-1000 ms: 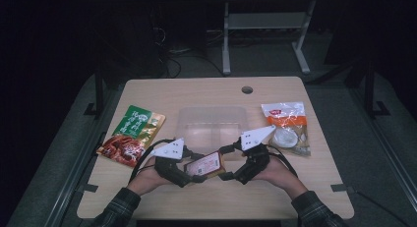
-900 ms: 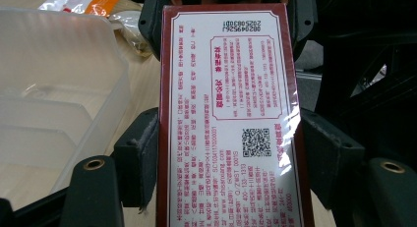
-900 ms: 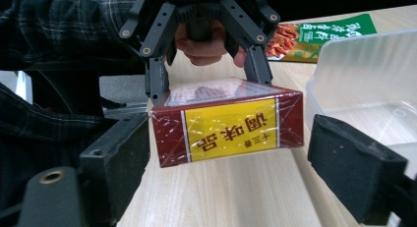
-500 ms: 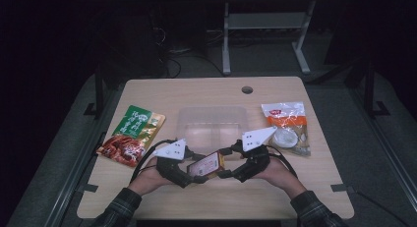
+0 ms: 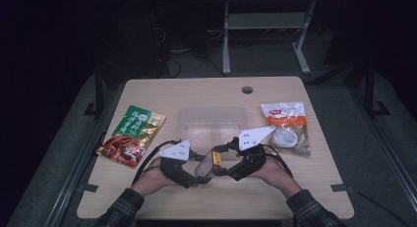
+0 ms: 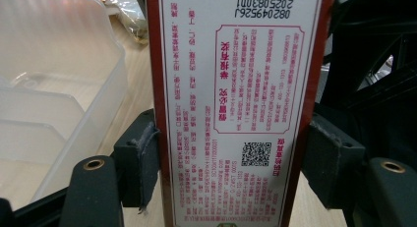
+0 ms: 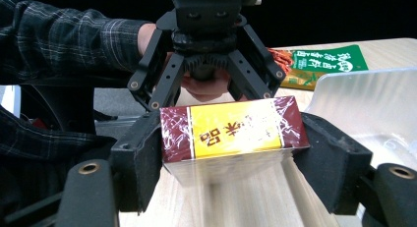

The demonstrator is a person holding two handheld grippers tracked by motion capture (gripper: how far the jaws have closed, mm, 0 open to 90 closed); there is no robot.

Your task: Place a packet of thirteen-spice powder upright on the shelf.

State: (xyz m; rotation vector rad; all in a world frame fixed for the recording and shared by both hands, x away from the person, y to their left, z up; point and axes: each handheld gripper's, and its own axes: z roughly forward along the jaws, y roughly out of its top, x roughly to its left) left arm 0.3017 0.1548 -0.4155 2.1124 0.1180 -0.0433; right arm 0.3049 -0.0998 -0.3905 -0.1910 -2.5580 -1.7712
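Observation:
A small maroon box with a yellow label [image 5: 206,165] hangs just above the table near its front edge, held between both grippers. My left gripper [image 5: 198,176] comes from the left. In the left gripper view its pads [image 6: 142,158] press the long sides of the box [image 6: 236,104], whose printed back faces the camera. My right gripper [image 5: 220,167] comes from the right. Its jaws have just been closing with the box between them, and its pads [image 7: 140,158] now press both sides of the box's labelled end [image 7: 231,133].
A clear plastic container [image 5: 211,124] stands just behind the grippers. A green and red food packet [image 5: 132,135] lies at the left, a clear bag with an orange label [image 5: 287,126] at the right. A cable hole [image 5: 247,89] sits near the table's far edge.
The right gripper's jaws have closed onto the box's end. Both hands stay almost where they were.

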